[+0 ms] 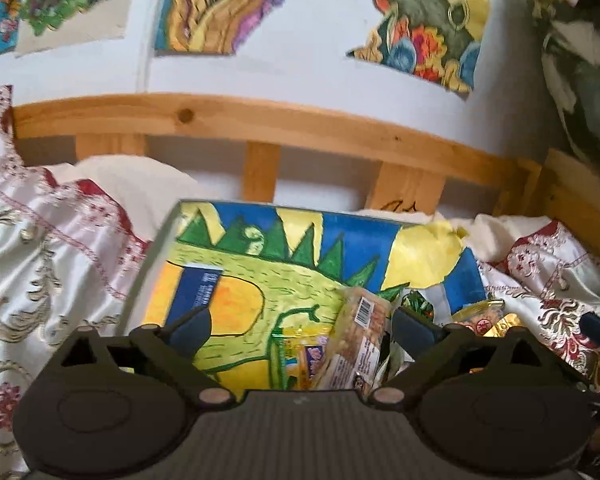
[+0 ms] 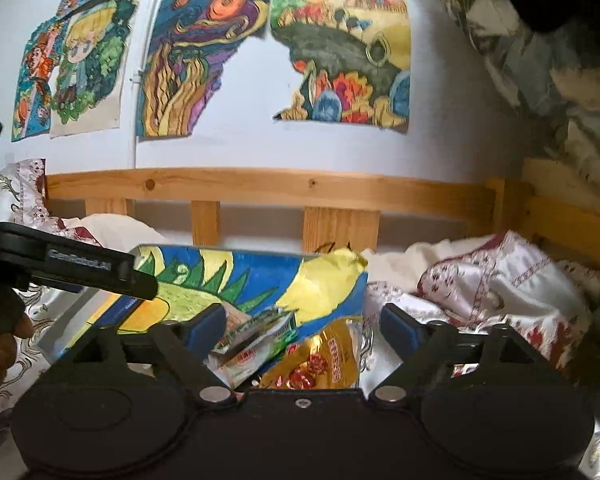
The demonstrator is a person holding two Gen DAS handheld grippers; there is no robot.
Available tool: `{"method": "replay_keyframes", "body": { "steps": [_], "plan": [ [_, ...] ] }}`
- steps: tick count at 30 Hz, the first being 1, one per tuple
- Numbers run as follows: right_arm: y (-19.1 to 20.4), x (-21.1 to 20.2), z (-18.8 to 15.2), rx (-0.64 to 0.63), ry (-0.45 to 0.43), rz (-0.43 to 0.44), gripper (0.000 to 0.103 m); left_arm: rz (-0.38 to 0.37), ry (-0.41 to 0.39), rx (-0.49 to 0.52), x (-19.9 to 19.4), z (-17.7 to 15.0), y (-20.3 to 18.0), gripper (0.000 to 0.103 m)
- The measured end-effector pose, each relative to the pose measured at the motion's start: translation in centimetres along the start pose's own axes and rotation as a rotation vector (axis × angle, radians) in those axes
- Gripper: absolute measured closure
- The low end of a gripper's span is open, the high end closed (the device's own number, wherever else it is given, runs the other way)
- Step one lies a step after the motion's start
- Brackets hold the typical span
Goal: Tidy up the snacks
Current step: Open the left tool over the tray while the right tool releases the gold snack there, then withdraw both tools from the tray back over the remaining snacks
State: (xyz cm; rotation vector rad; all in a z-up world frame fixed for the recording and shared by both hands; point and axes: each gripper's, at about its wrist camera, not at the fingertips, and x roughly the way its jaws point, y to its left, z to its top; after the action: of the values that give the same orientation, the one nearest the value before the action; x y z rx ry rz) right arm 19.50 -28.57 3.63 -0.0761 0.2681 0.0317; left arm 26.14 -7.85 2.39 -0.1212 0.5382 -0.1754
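Snacks: a small heap of packets lies on a bed, on the near right part of a painted dinosaur picture.
Left hand-held gripper: fingers spread, nothing between them; a clear barcoded snack pack sits just ahead, right of centre, close to the right finger.
Barcoded pack axis: long axis runs near to far, barcode end pointing far; it leans upright against the heap.
Right hand-held gripper: fingers spread and empty; a green packet and a gold packet lie between and under them.
Green packet axis: runs left to right, slightly tilted.
Nearer hand: the left for the barcoded pack, judging by position; the right for green and gold.
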Motion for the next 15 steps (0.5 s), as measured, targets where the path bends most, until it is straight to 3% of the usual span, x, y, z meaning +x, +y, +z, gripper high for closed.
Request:
{"method": "replay_keyframes", "body": {
  "steps": [6, 15],
  "plan": [
    [1.0, -2.5, 1.0, -0.013, -0.039, 0.011, 0.003, 0.012, -0.051, 0.027, -4.0, -0.7, 1.3, 0.001],
    [3.5, -5.8, 1.6, -0.05, -0.078, -0.004, 0.001, 0.004, -0.064, 0.009, -9.3, -2.7, 3.7, 0.001]
  ]
}}
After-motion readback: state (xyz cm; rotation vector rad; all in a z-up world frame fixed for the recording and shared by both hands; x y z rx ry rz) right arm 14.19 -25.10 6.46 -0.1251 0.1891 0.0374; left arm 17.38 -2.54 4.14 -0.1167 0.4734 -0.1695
